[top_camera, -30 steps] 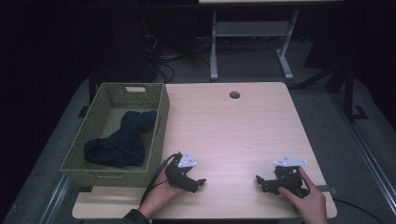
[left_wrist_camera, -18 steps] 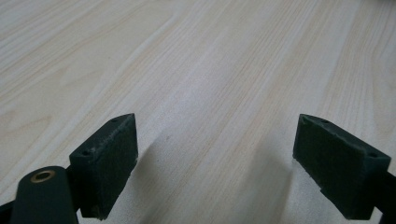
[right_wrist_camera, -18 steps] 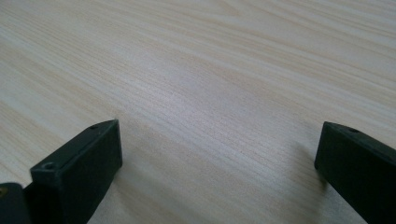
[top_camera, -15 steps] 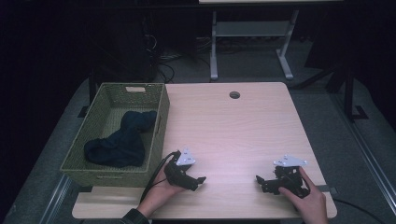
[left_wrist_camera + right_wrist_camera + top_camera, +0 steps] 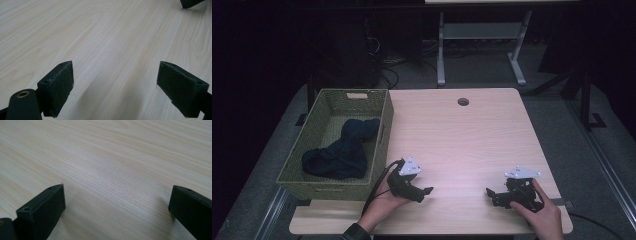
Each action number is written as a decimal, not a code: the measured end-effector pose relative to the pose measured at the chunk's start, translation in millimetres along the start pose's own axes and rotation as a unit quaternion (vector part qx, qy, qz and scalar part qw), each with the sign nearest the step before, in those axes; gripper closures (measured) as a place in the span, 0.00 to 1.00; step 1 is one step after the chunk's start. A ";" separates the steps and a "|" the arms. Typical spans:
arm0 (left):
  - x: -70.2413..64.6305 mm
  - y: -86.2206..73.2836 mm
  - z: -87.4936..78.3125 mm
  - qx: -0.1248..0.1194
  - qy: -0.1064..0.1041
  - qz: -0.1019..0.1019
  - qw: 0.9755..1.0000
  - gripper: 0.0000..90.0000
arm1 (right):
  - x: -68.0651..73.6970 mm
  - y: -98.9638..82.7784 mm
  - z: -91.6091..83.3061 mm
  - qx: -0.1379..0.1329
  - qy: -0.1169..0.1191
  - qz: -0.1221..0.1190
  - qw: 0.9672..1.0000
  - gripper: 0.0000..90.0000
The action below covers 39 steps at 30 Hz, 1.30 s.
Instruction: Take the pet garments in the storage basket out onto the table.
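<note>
Resting both on bare table (image 5: 462, 140): left gripper (image 5: 424, 190), right gripper (image 5: 490, 192), jaws spread, empty. I judge dark blue cloth (image 5: 343, 150) in wicker basket (image 5: 384, 125) soft, light, limp; pinch raised fold.

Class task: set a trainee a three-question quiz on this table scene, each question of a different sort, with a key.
1. True or false: the left gripper is shut on the dark blue cloth.
2. Where does the dark blue cloth lie?
A. on the bare table
B. inside the woven basket
C. under the right gripper
3. Fill in: in each gripper view the jaws stand wide ____ over bare wood.

Key:
1. False. Its jaws are open, with nothing between them, and the cloth lies apart from it in the basket.
2. B.
3. apart.
</note>
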<state>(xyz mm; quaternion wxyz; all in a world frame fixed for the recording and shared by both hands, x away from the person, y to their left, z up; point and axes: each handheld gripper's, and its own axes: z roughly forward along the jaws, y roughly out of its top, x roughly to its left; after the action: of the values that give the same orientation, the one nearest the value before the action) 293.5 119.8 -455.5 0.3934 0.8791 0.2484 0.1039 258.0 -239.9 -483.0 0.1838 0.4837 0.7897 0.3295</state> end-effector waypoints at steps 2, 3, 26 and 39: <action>-0.1 1.2 -1.2 -0.002 0.001 -0.002 1.000 0.15 | 0.0 0.0 0.0 0.000 0.000 0.000 1.000 0.00; 0.0 1.5 -1.4 -0.004 0.002 0.000 1.000 0.15 | 0.0 0.0 0.0 0.000 0.000 0.000 1.000 0.00; 8.7 19.6 -8.2 -0.030 -0.005 -0.002 1.000 0.15 | -0.2 -0.1 0.0 0.000 0.000 -0.001 1.000 0.00; 8.6 26.8 -15.1 -0.020 -0.014 -0.004 1.000 0.15 | 0.0 0.0 0.0 0.000 0.000 0.000 1.000 0.00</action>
<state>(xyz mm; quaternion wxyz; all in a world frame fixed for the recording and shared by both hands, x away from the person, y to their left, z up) 304.7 118.7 -425.6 0.4151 0.8713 0.2441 0.0946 258.0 -239.9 -483.0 0.1838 0.4837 0.7898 0.3295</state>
